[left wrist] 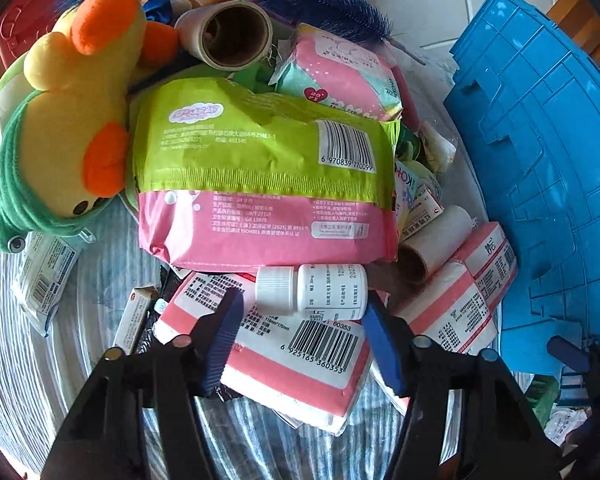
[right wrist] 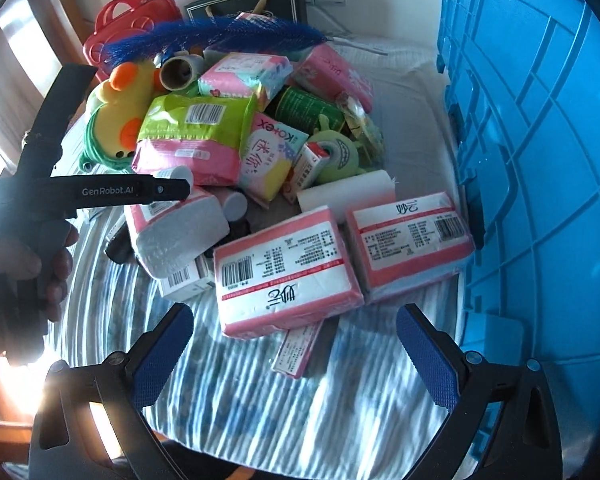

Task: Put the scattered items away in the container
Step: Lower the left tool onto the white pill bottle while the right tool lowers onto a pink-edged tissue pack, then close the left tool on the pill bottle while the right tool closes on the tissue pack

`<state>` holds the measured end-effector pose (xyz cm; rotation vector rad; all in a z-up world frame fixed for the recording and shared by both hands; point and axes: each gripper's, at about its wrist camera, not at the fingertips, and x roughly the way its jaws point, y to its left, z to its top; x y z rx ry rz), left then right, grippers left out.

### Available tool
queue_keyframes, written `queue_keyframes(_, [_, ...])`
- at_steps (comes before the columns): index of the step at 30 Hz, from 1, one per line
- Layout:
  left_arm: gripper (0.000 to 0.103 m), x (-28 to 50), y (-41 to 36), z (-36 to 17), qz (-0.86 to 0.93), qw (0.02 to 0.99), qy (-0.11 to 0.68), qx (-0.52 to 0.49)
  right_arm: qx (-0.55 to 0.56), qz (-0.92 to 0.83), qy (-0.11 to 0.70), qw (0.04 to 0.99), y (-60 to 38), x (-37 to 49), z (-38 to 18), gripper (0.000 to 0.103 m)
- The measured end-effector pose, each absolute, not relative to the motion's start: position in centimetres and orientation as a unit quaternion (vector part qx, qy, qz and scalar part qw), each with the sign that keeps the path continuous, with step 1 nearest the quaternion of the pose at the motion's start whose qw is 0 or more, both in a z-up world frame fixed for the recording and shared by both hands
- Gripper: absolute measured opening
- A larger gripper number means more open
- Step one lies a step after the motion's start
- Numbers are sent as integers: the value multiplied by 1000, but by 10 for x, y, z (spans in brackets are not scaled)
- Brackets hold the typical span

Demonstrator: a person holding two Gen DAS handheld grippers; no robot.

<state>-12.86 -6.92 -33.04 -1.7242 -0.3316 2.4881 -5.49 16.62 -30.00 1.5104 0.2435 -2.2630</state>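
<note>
The left hand-held gripper (left wrist: 302,316) points steeply down with its blue pads either side of a small white pill bottle (left wrist: 312,290) lying on its side on a pink-and-white tissue pack (left wrist: 300,344); the pads stand just beside the bottle's cap end and base but I cannot see them pressing, so I read it as released, jaws part-closed around the bottle. The bottle should be light, rigid and smooth, likely to roll or squirt out if pinched near its rounded ends, so a hold across the ribbed cap or the middle of the body looks safer. The soft pack beneath will give under pressure. The right hand-held gripper (right wrist: 296,344) hangs wide open and empty over the striped bed cover (right wrist: 260,408), just short of another tissue pack (right wrist: 288,272), which is light, squashy and slick-wrapped, best taken across its narrow sides. Beyond them the heap is crowded: a green-and-pink wrapped pack (left wrist: 260,168), a plush duck (left wrist: 68,120), cardboard-cored rolls (left wrist: 236,32) and a blue brush (left wrist: 300,0), all touching or overlapping, so lifting one may drag its neighbours. The blue container (right wrist: 540,160) stands hard against the right of the pile, its ribbed wall a high edge to clear. Open room lies only on the near bed cover.
</note>
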Motion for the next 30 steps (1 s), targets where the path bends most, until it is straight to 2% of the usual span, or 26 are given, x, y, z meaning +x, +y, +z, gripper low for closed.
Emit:
queue_keyframes(9, [50, -117, -81, -321, 828, 74, -112, -544, 564, -798, 99, 187, 147, -72, -336, 103])
queue_keyframes(18, [50, -108, -94, -306, 837, 91, -106, -528, 605, -787, 6, 124, 158, -63, -359, 103])
queue_keyframes(24, [50, -104, -104, -302, 839, 101, -97, -526, 600, -789, -66, 115, 154, -75, -374, 103])
queue_keyframes(30, [50, -97, -118, -298, 842, 100, -91, -522, 608, -788, -94, 28, 146, -97, -389, 103])
